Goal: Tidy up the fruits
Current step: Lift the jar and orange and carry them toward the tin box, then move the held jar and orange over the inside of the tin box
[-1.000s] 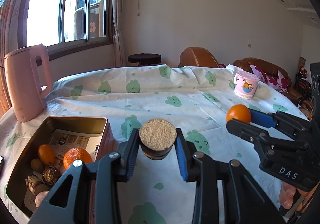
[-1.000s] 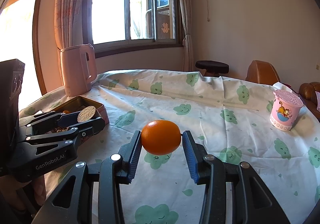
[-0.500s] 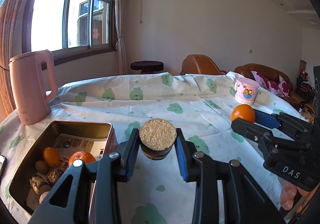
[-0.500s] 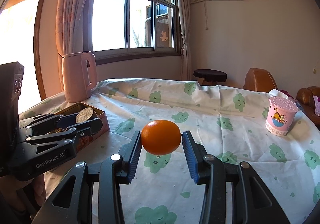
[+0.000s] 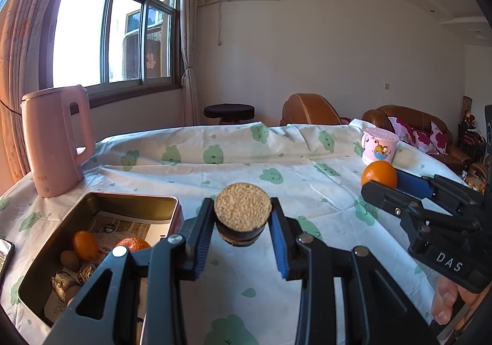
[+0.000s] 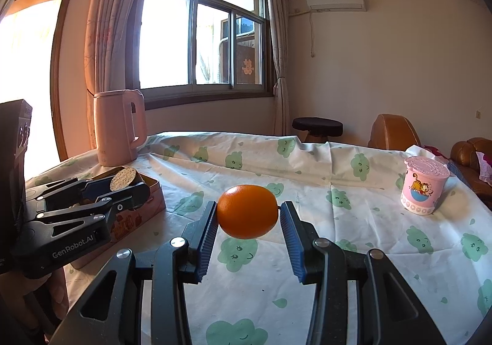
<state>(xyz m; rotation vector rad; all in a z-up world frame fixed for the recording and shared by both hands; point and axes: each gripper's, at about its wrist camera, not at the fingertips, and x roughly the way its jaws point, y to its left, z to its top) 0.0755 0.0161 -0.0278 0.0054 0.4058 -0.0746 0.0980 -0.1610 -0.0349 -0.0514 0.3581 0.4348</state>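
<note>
Left gripper [image 5: 243,218] clenched on a round brown disc [image 5: 243,211] with a grainy tan top and dark underside, held in the air above the tablecloth [image 5: 276,166], just right of the metal tin [image 5: 135,203]. Right gripper [image 6: 247,215] clamped on an orange [image 6: 247,211], blue pads pressing both sides, lifted clear of the cloth. Same orange [image 5: 378,174] seen from the left wrist view at the right, at the tip of the black tongs, with the pink cartoon cup [image 5: 378,149] standing behind it near the far right edge of the table. Inside the tin: printed paper lining, a small orange [image 5: 84,245] near the left wall, a larger orange [image 5: 132,243] partly behind the left finger, and several brownish, knobbly items [image 5: 73,271] in the near corner, possibly nuts or kiwis, too dim to tell. Pink kettle [image 5: 55,142] upright on the cloth behind the tin, near the window. White cloth printed with green cloud faces, wrinkled toward the far edge. Dark stool and brown leather chairs beyond the table.
</note>
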